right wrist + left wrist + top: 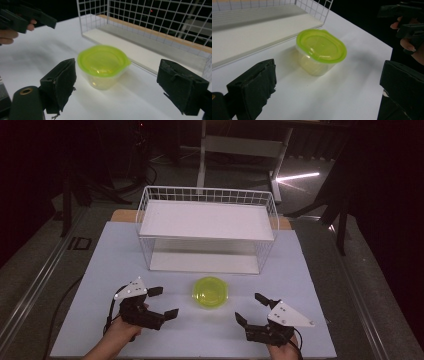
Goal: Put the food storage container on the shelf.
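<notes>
Left tool (pixel 163 303) and right tool (pixel 251 307): we saw both with jaws spread, gripping nothing. Lidded green container (pixel 211 292) sat on white tabletop (pixel 110 260) between them, just before wire rack (pixel 207 230).

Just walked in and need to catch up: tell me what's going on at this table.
A person holds a pair of tongs in each hand, the left tongs and right tongs both open and empty. Between them stands a small clear container with a green lid, lid on, untouched, on the white table. Behind it is a white wire rack.
</notes>
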### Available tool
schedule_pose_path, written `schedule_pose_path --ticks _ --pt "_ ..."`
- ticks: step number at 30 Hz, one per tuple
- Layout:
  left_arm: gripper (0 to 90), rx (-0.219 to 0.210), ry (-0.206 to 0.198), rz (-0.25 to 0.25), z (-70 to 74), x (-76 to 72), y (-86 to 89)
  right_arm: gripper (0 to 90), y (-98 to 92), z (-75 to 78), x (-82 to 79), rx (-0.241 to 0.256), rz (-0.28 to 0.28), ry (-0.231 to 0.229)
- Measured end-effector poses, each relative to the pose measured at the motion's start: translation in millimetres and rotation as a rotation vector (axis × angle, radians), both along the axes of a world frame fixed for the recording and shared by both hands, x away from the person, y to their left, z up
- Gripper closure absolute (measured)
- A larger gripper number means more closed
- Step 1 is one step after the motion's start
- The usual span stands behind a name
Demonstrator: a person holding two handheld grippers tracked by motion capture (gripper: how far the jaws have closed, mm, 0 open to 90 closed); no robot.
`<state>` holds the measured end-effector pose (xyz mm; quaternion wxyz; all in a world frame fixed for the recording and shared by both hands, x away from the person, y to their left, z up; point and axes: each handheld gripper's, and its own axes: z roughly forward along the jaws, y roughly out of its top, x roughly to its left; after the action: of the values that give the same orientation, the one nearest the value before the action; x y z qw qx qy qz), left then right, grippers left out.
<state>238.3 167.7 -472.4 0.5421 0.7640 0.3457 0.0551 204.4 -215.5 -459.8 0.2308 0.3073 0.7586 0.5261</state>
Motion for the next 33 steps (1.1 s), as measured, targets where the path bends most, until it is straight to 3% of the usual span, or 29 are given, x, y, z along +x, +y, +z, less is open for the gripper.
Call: schedule_pose_path --ticks 3,5,6,8,11,12,14,17,19,21,23,24,30,31,33 --pt "1.7 0.025 -0.012 0.005 7.6 0.5 -4.5 20.5 2.1 4.6 2.6 0.006 -0.018 0.01" --pt "1.6 0.043 -0.014 0.008 11.3 3.1 -7.0 19.5 4.0 7.0 5.4 -0.015 -0.047 -0.001" --pt "1.7 0.037 -0.014 0.012 12.5 4.9 -8.1 19.1 4.9 8.2 8.2 -0.031 -0.038 0.005" --pt "1.7 0.023 0.004 0.015 14.8 9.8 -9.9 19.2 5.7 11.2 15.7 -0.026 0.004 0.06" --pt "1.7 -0.003 -0.006 0.018 16.2 13.9 -11.7 19.6 6.4 13.3 20.1 0.0 0.003 0.053" --pt "1.7 -0.017 -0.028 0.029 16.9 16.7 -13.4 19.5 7.8 14.1 22.3 -0.001 -0.004 0.059" --pt "1.7 -0.028 -0.032 0.003 18.2 21.8 -15.5 19.4 9.6 15.7 30.5 0.011 0.005 0.147" --pt "1.8 0.03 -0.026 -0.016 20.0 28.6 -20.3 19.3 11.3 15.4 36.2 -0.003 -0.027 0.142" --pt "1.8 0.011 -0.017 -0.022 19.5 32.9 -22.7 21.8 15.9 12.7 42.6 -0.049 -0.058 0.18" --pt "1.8 0.027 -0.019 0.008 19.2 35.9 -25.3 21.8 18.3 10.2 45.0 -0.05 -0.067 0.187" --pt "1.8 0.017 0.027 0.016 18.9 39.1 -28.1 21.7 19.5 9.3 46.3 -0.057 -0.069 0.191" --pt "1.8 0.01 0.051 0.017 18.6 40.8 -29.4 18.1 21.6 6.5 50.2 -0.048 -0.051 0.218" --pt "2.0 0.06 0.128 0.04 10.7 53.0 -41.4 13.2 26.6 -1.3 62.9 -0.044 -0.085 0.273" --pt "5.7 0.055 0.139 0.04 8.3 55.8 -42.3 13.3 28.3 -4.7 68.8 -0.007 -0.094 0.321" --pt "7.3 0.059 0.155 0.064 3.6 60.9 -44.2 13.2 28.9 -6.5 71.0 0.005 -0.095 0.343"
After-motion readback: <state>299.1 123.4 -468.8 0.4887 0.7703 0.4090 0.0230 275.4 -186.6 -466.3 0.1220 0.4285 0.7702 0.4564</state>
